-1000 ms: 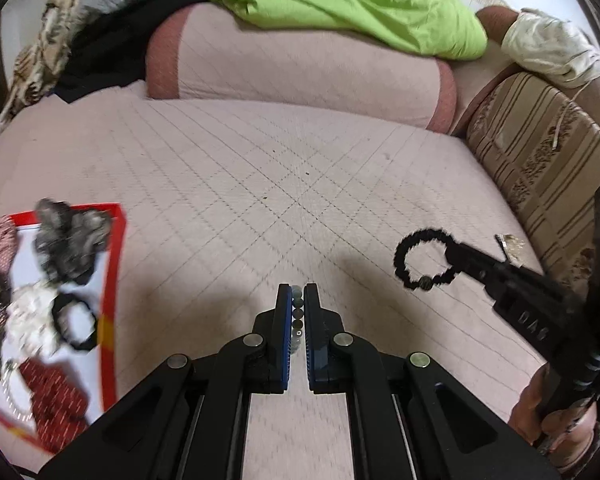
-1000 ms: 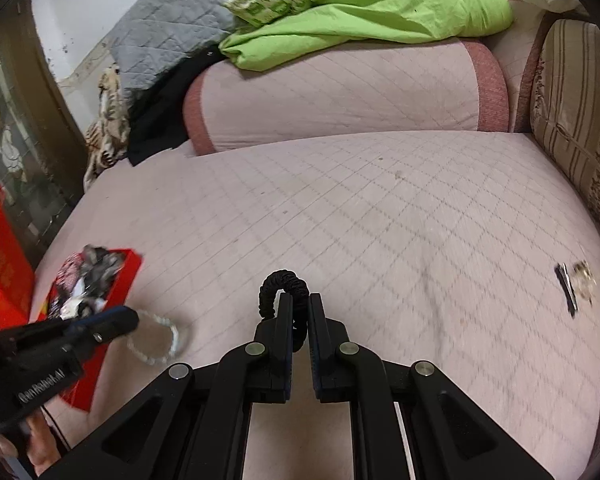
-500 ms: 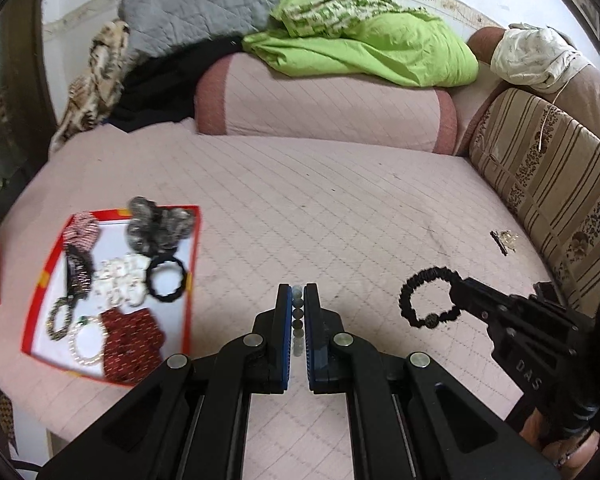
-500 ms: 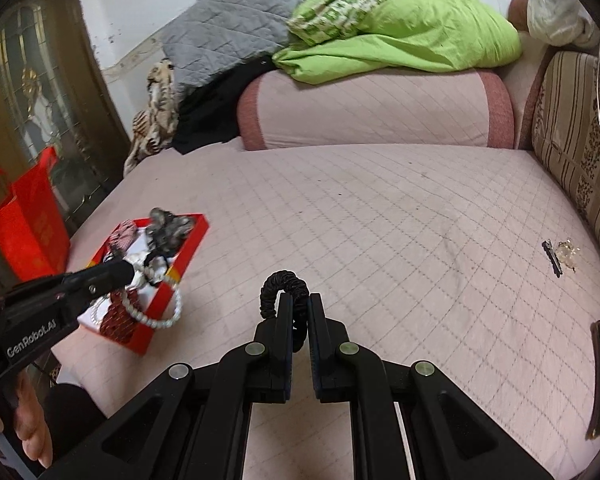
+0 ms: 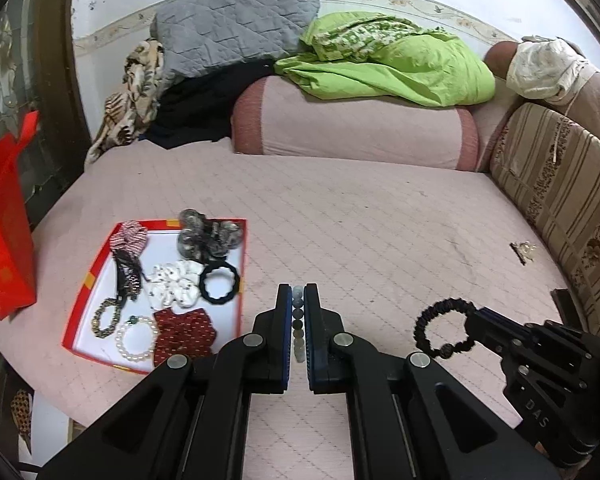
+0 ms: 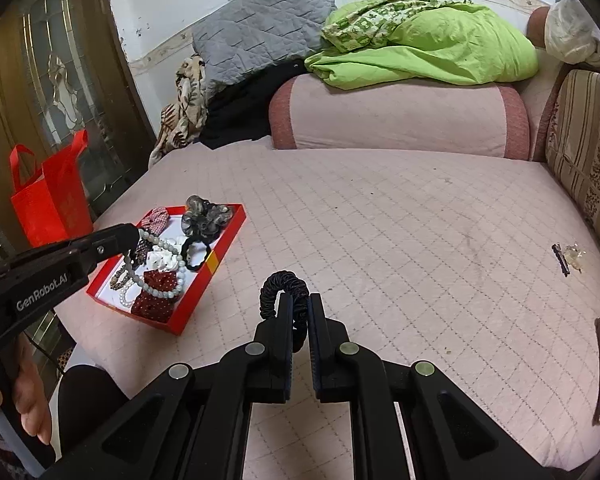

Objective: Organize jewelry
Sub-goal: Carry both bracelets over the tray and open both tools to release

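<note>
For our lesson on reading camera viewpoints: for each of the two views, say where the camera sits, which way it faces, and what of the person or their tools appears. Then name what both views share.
Left wrist view: sits on the left hand-held gripper, looking forward and down over the bed; its fingers pinch a pale bead bracelet; the right hand-held gripper enters at right.
Right wrist view: sits on the right hand-held gripper, facing likewise, gripping a black scrunchie; the left one and a hand show at left.
Shared: red tray, green blanket, pink bolster.
</note>
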Demonstrator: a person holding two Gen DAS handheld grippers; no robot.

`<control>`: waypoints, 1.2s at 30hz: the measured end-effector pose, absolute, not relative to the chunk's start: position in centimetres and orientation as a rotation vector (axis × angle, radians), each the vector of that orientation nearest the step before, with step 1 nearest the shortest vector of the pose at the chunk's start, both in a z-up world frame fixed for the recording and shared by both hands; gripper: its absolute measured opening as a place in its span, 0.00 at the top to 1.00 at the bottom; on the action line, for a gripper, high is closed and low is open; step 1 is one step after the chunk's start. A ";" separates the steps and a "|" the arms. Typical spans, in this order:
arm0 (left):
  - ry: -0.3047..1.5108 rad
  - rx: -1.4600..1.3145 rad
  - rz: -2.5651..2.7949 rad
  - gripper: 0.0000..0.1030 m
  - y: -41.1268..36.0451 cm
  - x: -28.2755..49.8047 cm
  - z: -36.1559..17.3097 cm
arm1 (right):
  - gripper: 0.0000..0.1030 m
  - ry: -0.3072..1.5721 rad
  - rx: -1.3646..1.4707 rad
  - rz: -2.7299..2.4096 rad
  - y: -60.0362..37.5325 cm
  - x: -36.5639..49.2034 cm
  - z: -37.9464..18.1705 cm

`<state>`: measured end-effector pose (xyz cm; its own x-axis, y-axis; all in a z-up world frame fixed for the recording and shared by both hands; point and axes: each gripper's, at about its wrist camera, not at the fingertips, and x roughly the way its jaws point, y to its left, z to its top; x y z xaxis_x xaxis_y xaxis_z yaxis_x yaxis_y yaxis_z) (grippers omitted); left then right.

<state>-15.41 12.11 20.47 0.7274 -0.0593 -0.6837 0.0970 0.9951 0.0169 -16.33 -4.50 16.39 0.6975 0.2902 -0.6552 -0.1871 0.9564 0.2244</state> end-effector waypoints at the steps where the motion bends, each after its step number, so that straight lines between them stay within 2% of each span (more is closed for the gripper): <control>1: 0.751 0.054 -0.078 0.95 12.2 -15.4 20.5 | 0.92 0.755 0.143 0.269 -4.4 -16.4 16.4; 36: 0.796 0.019 0.136 0.95 22.1 -11.2 17.6 | 0.92 0.838 0.008 0.397 6.1 -11.6 16.2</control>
<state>-11.16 22.07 17.60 0.6914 0.1287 -0.7109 -0.1148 0.9911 0.0678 -11.61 6.05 16.19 0.5999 0.3456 -0.7216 -0.3390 0.9267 0.1620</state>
